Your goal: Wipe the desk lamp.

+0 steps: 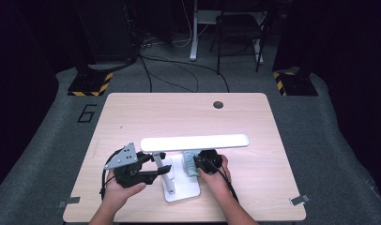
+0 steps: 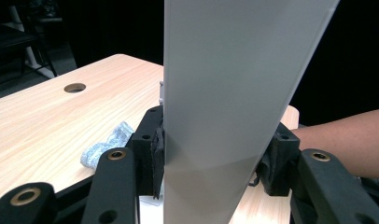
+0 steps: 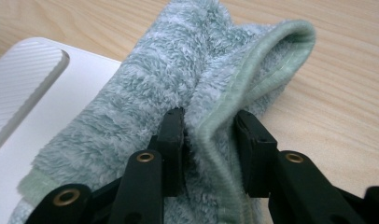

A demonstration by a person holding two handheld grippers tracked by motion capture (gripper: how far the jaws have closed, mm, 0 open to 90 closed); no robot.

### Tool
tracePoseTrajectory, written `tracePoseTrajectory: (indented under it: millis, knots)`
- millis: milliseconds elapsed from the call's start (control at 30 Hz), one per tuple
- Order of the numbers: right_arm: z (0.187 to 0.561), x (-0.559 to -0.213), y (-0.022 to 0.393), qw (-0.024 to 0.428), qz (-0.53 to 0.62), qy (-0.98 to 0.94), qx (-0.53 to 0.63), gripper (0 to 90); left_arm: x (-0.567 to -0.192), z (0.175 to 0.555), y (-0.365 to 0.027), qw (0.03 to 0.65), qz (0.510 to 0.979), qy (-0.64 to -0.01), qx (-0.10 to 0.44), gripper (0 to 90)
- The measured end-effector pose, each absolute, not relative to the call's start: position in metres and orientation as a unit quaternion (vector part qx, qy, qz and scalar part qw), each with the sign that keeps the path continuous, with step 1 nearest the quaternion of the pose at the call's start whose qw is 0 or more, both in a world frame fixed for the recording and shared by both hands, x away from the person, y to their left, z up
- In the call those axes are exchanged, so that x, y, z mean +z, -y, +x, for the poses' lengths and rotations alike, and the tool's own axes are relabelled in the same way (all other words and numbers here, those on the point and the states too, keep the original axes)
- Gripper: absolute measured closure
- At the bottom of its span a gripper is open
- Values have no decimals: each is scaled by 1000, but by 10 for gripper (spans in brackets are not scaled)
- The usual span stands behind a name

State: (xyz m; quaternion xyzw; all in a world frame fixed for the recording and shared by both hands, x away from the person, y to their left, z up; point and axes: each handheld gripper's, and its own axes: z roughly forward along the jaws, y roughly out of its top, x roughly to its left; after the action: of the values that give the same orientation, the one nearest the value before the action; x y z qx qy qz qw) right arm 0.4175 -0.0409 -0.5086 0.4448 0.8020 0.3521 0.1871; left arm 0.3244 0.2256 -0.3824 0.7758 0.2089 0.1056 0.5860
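Observation:
A white desk lamp stands near the table's front, with its long flat head (image 1: 195, 142) above a square base (image 1: 181, 187). My left gripper (image 1: 156, 164) comes in from the left, and in the left gripper view its pads press on both edges of the lamp head (image 2: 225, 93), so my left gripper (image 2: 215, 163) is shut on it. A pale green fluffy cloth (image 1: 189, 164) lies partly on the lamp base (image 3: 47, 102). My right gripper (image 3: 208, 140) pinches a raised fold of the cloth (image 3: 169, 79) between its pads.
The light wooden table (image 1: 132, 117) has a round cable hole (image 1: 218, 104) at the far right. Beyond the table stand a chair (image 1: 240, 33) and floor stands with yellow-black bases (image 1: 90, 84). Cables trail from both grippers toward the front edge.

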Motion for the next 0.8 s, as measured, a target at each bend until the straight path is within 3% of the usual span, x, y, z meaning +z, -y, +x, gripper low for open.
tracePoseTrajectory:
  millis: [167,500,600,633,700,800]
  knots:
    - [414,-501,42,196,435,-797,370,698,-382,325,-225,586,776,-208,107,514]
    - [393,-486,11,118,348,-814,450,695,-383,325,-226,590,775,-203,102,515]
    - [389,-489,3,109,343,-818,448,642,-383,325,-226,589,776,-202,102,516]
    - [387,-492,-2,98,352,-818,444,543,-383,325,-227,589,776,-201,100,516]
    - [388,-494,-4,109,348,-822,438,468,-383,325,-227,589,776,-201,101,516]
    - [388,-495,-5,116,336,-827,435,418,-383,325,-226,589,776,-200,101,516]
